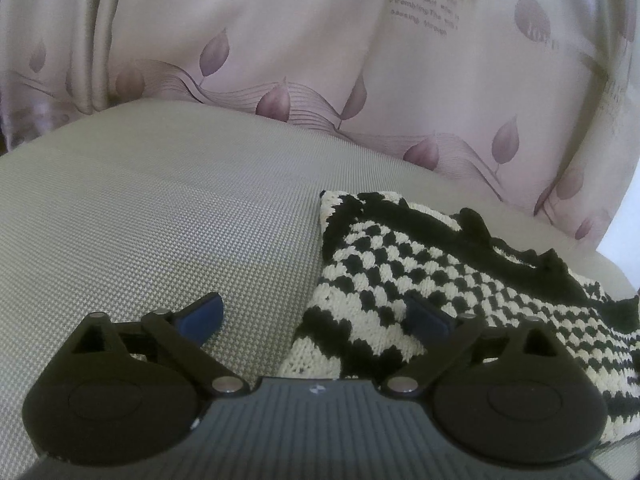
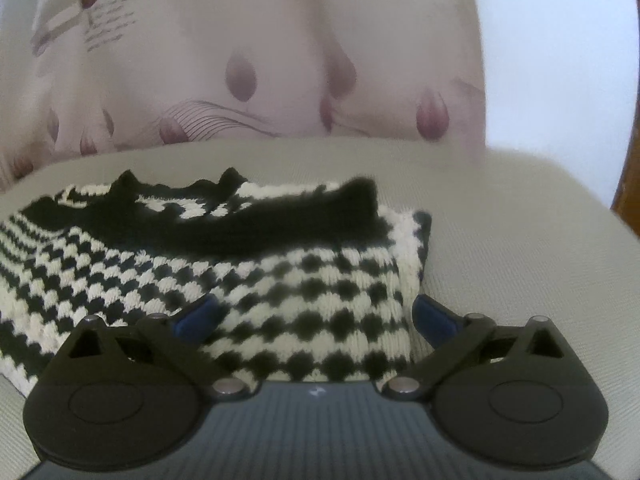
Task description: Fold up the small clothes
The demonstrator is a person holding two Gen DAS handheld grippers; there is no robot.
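A small black-and-cream checked knit garment (image 1: 432, 276) lies folded on a grey woven cushion (image 1: 168, 220). In the left wrist view my left gripper (image 1: 316, 314) stands open over the garment's left edge, one blue pad over the cushion, the other over the knit. The pads press on nothing. In the right wrist view the same knit garment (image 2: 248, 276) fills the middle, its black trimmed edge at the far side. My right gripper (image 2: 316, 316) is open wide above the garment's right end, and neither pad touches the knit.
A pale pink curtain (image 1: 320, 60) with purple leaves and printed text hangs right behind the cushion. The grey cushion (image 2: 520, 248) extends bare to the right of the garment in the right wrist view. A bright wall and a wooden edge (image 2: 630, 204) show at far right.
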